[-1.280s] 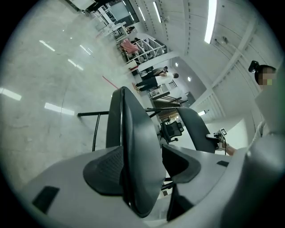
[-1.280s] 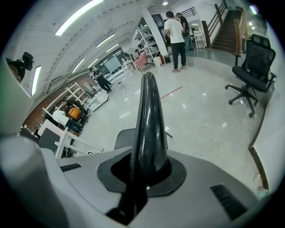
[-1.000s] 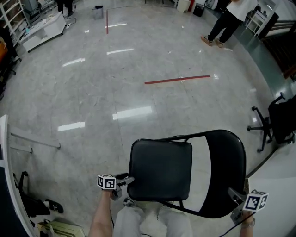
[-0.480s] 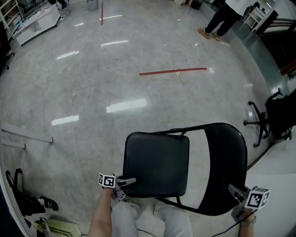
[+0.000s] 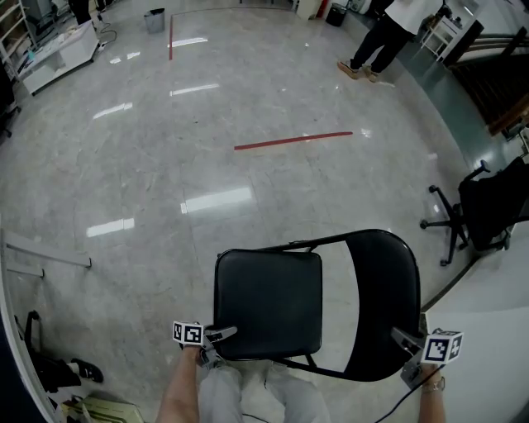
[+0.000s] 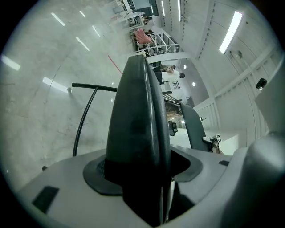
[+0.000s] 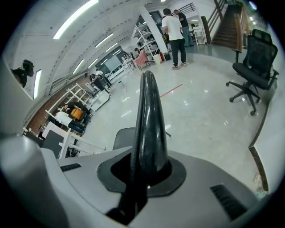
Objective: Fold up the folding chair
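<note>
Head view: the black metal folding chair (image 5: pixel 331 307) is standing fully open on the near floor, padded seat (image 5: pixel 269 301) flat, so nothing's folded yet imo. Left gripper view: left gripper (image 5: pixel 221 334) is wide around the seat's near-left edge, jaws just been closing, not clamped. Right gripper view: right gripper (image 5: pixel 402 339) pinches the curved backrest (image 5: pixel 382 289).

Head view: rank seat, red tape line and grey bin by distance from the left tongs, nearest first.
1. Seat, right at the left tongs; its edge sits between the jaws, which have just been closing.
2. Red tape line, farther out, ahead of the seat.
3. Grey bin, far off, upper left of the view.
</note>
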